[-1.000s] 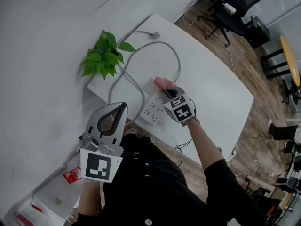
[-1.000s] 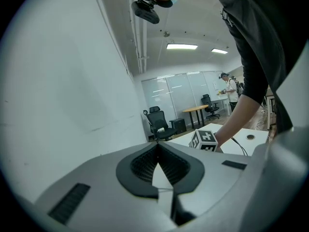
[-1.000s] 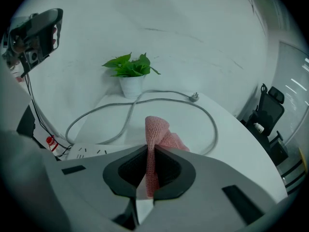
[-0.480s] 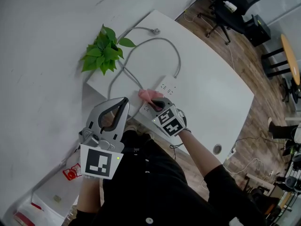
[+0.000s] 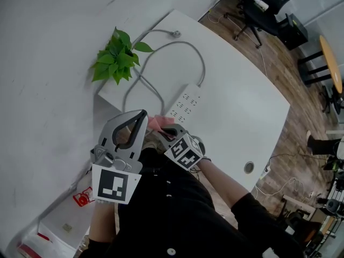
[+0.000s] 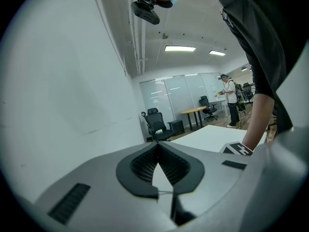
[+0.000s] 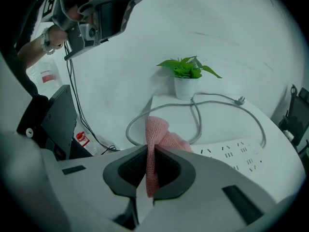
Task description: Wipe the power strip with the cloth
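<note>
A white tabletop point(image 5: 242, 104) set against a white wall point(image 5: 54, 63) is seen from above, with wooden floor point(image 5: 301, 117) and a black office chair point(image 5: 269, 4) beyond its far side. A long grey cable point(image 5: 200, 63) is looped across the tabletop, its plug point(image 5: 176, 34) lying near the far edge by the wall. A small leafy plant point(image 5: 115, 58) in a white pot is stood at the wall-side edge, just beside the cable loops. The white power strip point(image 5: 184, 104) is laid flat on the tabletop, sockets up, close to the near corner. The left gripper point(image 6: 158, 145) is held in the air off the tabletop's near edge, in front of the person's dark clothing; its jaws are pressed together at the tips and nothing is held between them. The right gripper point(image 7: 150, 148) is held low at the near end of the power strip, its jaws clamped on a pink cloth point(image 7: 157, 129). The cloth is bunched beyond the jaw tips, just beside the strip's near end; contact with the strip cannot be made out.
</note>
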The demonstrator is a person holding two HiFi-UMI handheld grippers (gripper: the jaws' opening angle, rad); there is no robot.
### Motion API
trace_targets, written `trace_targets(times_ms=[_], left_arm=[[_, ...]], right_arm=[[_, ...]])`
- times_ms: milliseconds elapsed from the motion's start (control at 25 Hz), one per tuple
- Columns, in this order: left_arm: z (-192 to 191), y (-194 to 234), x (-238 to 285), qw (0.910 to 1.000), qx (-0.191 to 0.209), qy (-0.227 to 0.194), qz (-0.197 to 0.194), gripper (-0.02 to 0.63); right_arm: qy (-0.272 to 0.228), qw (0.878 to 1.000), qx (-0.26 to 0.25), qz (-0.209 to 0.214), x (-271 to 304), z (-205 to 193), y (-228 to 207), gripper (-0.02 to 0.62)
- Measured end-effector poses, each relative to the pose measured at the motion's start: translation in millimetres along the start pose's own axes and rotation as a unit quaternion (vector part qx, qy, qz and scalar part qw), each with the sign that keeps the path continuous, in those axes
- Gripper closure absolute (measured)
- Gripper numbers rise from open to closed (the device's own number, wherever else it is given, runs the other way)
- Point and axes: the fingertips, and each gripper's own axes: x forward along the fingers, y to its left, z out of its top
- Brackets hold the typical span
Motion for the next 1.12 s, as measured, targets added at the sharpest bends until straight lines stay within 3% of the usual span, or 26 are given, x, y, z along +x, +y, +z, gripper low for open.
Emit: trace_targets(times_ms=[280,520,720,1120], left_arm=[[9,-6,4,0.9998,0.007,-0.013,-0.016,0.592],[18,-14,12,0.9987,0.015,-0.028,-0.038,0.592],[32,-27,25,0.9963,0.026,-0.047,-0.067,0.592],[57,-50,49,0.9883,0.044,-0.078,-0.123,0.592]], right_arm=[[-0.009,1.0,0.0,-0.018,-7,3,-2,0.548],[-0.061,0.994,0.052,-0.08,-41,16,-27,0.548],[-0.108,0.979,0.101,-0.141,-86,24,-51,0.548],[-0.184,0.937,0.143,-0.259,-186,35,-77,0.548]])
